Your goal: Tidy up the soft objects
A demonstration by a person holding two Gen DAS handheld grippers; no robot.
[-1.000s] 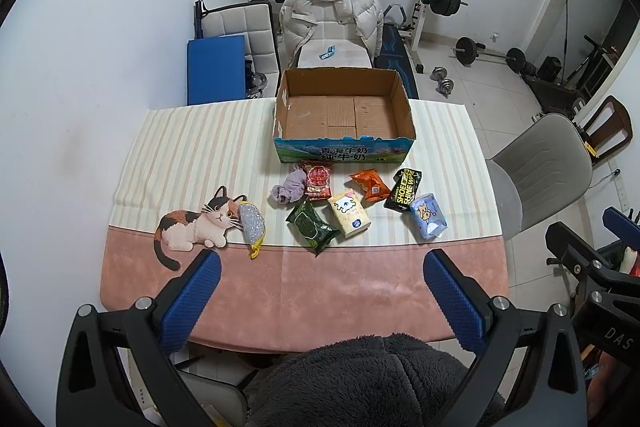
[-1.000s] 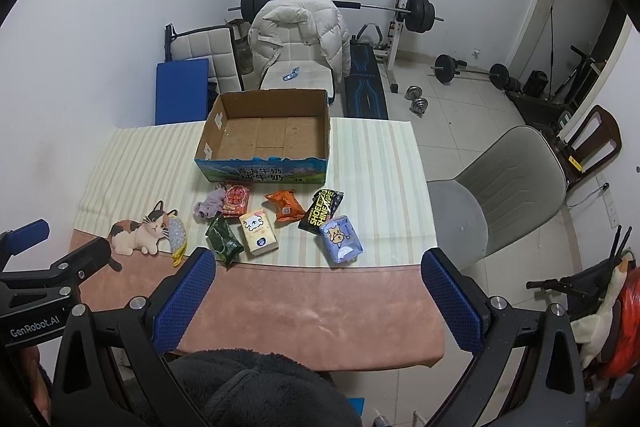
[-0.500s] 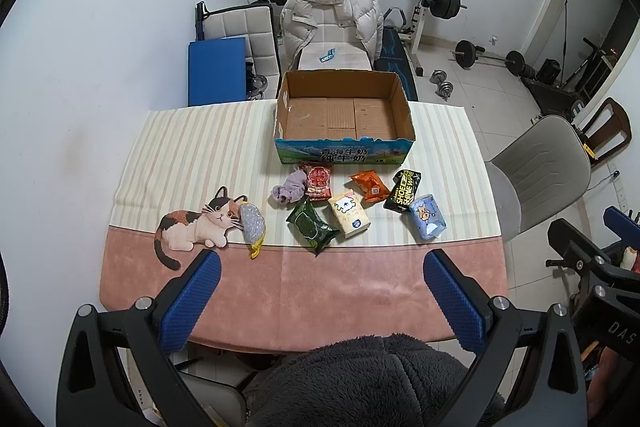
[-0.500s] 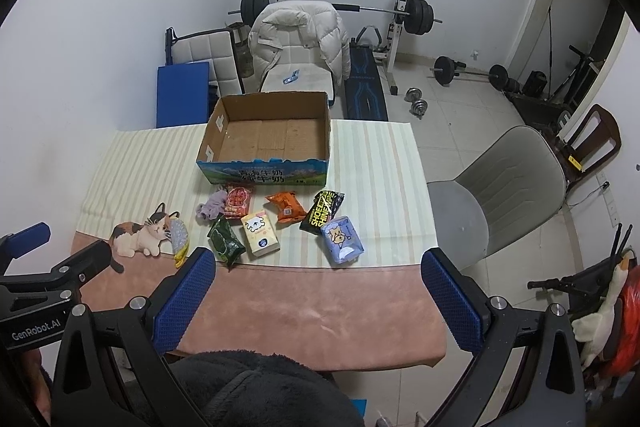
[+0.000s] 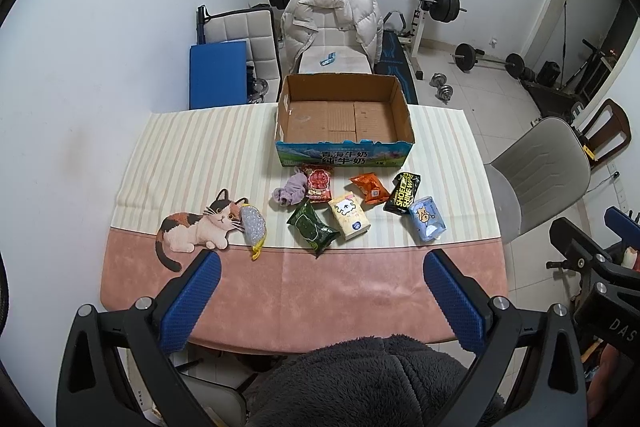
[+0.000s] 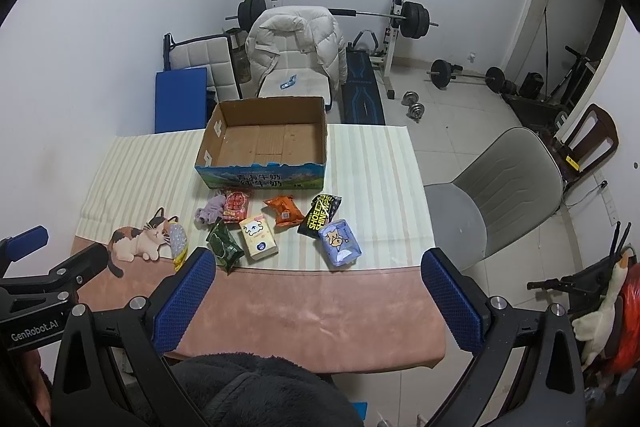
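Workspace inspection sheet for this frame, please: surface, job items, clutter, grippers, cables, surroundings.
Surface: table under a striped and pink cloth with a printed cat.
Job's things: cardboard box open and empty; purple cloth, silver pouch and six packets, among them the green packet and blue packet, lie in front of it.
Clutter: nothing seen.
Grippers: left gripper and right gripper open, above the near edge, holding nothing.
Cables: nothing seen on the table.
Surroundings: grey chair, weight bench, dumbbells.
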